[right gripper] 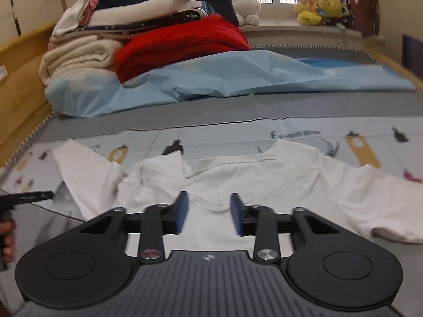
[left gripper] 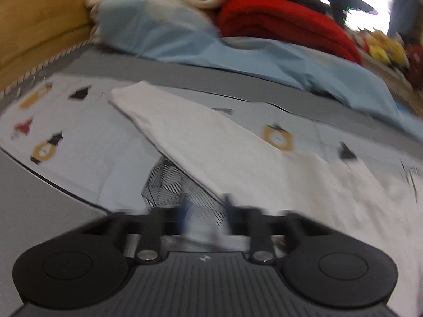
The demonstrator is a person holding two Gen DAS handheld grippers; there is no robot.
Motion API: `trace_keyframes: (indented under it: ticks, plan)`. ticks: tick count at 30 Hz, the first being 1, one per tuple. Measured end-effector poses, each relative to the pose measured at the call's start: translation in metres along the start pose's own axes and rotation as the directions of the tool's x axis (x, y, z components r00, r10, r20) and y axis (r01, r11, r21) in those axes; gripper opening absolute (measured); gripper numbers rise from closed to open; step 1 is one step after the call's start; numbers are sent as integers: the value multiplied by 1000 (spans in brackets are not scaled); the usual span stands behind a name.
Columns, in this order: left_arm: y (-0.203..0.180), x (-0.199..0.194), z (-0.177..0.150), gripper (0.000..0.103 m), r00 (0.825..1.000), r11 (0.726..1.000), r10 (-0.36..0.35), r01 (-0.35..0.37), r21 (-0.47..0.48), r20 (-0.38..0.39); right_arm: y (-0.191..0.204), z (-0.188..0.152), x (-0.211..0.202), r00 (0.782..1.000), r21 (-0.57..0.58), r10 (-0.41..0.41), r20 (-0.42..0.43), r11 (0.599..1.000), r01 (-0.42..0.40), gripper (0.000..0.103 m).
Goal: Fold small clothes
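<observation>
The white shirt [right gripper: 238, 182] lies mostly spread on the printed sheet [right gripper: 290, 134] near the bed's front edge, with only its left sleeve turned in — most of the folding looks still to come. The left gripper [left gripper: 203, 219] angles down at the shirt's left side, blurred, jaws nearly closed with what seems white cloth pinched between them. The right gripper [right gripper: 208, 211] hovers over the shirt's middle — jaws apart and empty.
</observation>
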State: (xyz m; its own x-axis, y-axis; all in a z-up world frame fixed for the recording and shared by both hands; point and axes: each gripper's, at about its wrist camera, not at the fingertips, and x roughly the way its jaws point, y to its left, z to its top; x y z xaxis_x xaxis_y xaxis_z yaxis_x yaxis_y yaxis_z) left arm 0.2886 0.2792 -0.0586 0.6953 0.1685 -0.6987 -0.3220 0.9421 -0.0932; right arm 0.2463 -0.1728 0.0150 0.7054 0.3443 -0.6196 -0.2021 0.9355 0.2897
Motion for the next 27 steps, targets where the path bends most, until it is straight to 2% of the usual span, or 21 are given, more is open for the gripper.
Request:
trace_keyframes:
  ticks: [1, 3, 5, 7, 9, 12, 13, 14, 15, 16, 17, 19, 21, 24, 27]
  plan:
    - [11, 12, 8, 9, 1000, 999, -1, 1, -52, 10, 0, 1, 0, 1000, 2, 13, 9, 1000, -13, 6]
    - [30, 34, 23, 9, 999, 988, -9, 16, -154, 40, 3, -3, 6, 1000, -34, 16, 23, 999, -16, 5]
    - [48, 54, 36, 11, 998, 970, -17, 31, -242, 59, 2, -11, 14, 1000, -69, 9, 1, 998, -9, 4]
    - [68, 76, 47, 34, 997, 943, -30, 50, -330, 64, -2, -18, 24, 999, -62, 15, -48, 998, -18, 4]
    - [84, 94, 56, 46, 997, 909, -18, 49, -415, 78, -8, -25, 30, 996, -50, 15, -83, 999, -19, 5]
    - [99, 116, 58, 50, 996, 840, -12, 58, -539, 88, -13, -33, 37, 992, -75, 1, -123, 997, -10, 5]
    - [99, 123, 56, 49, 995, 833, -24, 72, -549, 94, -15, -34, 39, 991, -79, -9, -131, 997, -1, 5]
    - [95, 124, 54, 48, 994, 844, -10, 69, -532, 113, -17, -35, 41, 990, -74, -18, -141, 997, 8, 6]
    - [88, 125, 55, 44, 992, 869, 11, 51, -492, 124, -18, -36, 43, 988, -64, -22, -152, 998, 12, 6]
    - [82, 126, 57, 17, 993, 893, 23, 32, -450, 116, -20, -38, 45, 986, -50, -23, -164, 999, 15, 6]
    - [79, 127, 58, 3, 995, 904, 17, 25, -427, 95, -21, -39, 46, 984, -38, -21, -176, 999, 14, 6]
    - [81, 124, 63, 4, 997, 893, -10, 42, -448, 75, -21, -40, 48, 981, -34, -24, -194, 999, 18, 6]
    - [87, 112, 71, 4, 996, 879, -5, 45, -474, 85, -19, -40, 47, 980, -45, -40, -195, 999, 31, 6]
    - [93, 84, 78, 4, 998, 855, 51, -18, -519, 49, -15, -37, 43, 982, -39, -40, -182, 999, 34, 6]
    - [102, 39, 57, 4, 997, 816, 74, -47, -577, 23, -10, -36, 40, 982, -36, -27, -185, 999, 21, 6]
